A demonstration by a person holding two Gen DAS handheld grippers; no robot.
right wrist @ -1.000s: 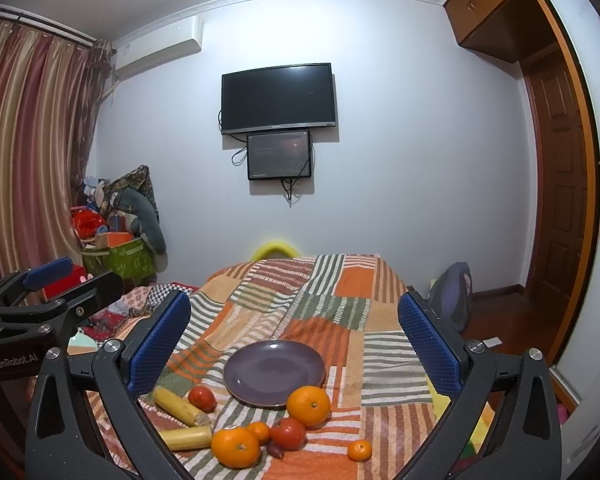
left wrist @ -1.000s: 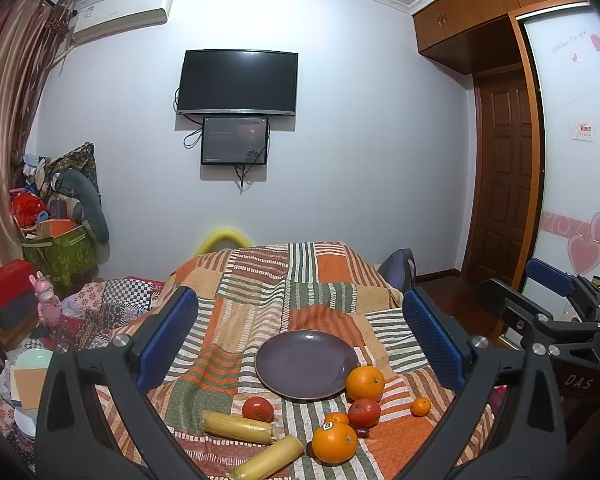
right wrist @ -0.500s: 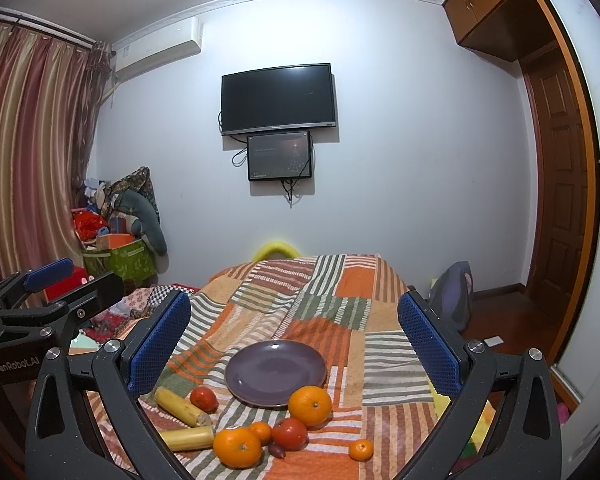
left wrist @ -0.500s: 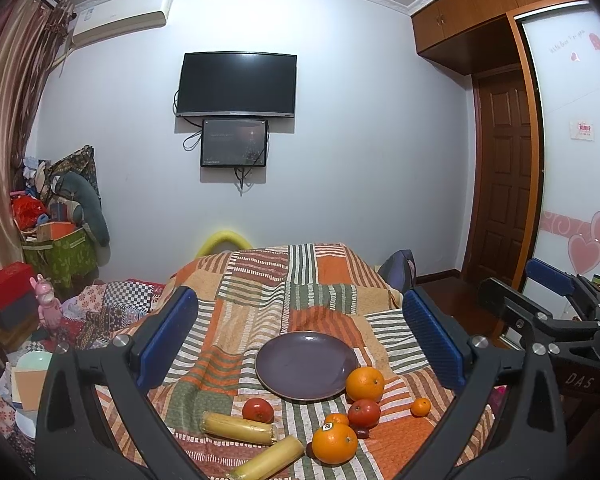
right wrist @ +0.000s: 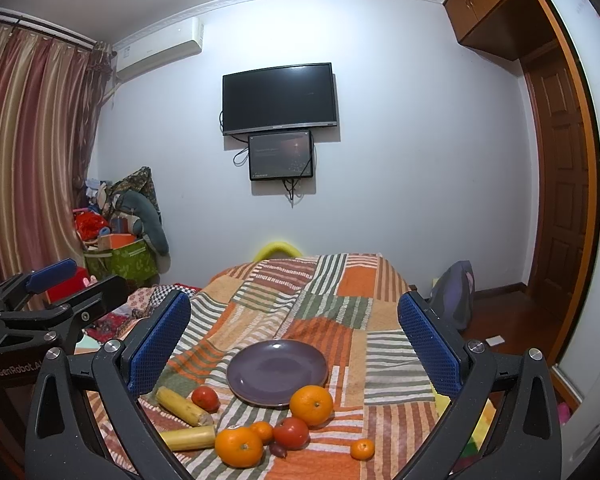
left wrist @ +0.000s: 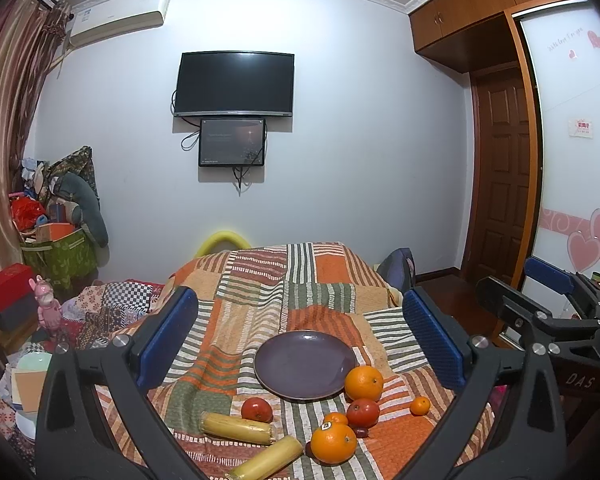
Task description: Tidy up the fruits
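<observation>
An empty purple plate (left wrist: 305,364) (right wrist: 277,372) sits on the striped patchwork cloth (left wrist: 260,304). In front of it lie two big oranges (left wrist: 363,382) (left wrist: 333,442), two small mandarins (left wrist: 420,405) (left wrist: 335,418), two red tomatoes (left wrist: 257,409) (left wrist: 363,413) and two yellow corn cobs (left wrist: 236,428) (left wrist: 268,458). My left gripper (left wrist: 300,336) is open and empty, held above and short of the fruit. My right gripper (right wrist: 296,332) is open and empty too; it shows at the right of the left wrist view (left wrist: 556,312).
The cloth-covered table (right wrist: 356,280) ends at a white wall with a TV (left wrist: 234,83). Piled bags and boxes (left wrist: 56,236) stand at the left, a backpack (right wrist: 452,300) and a wooden door (left wrist: 500,176) at the right.
Both views have shifted very slightly; the fruit and plate have not moved, and both grippers stay open.
</observation>
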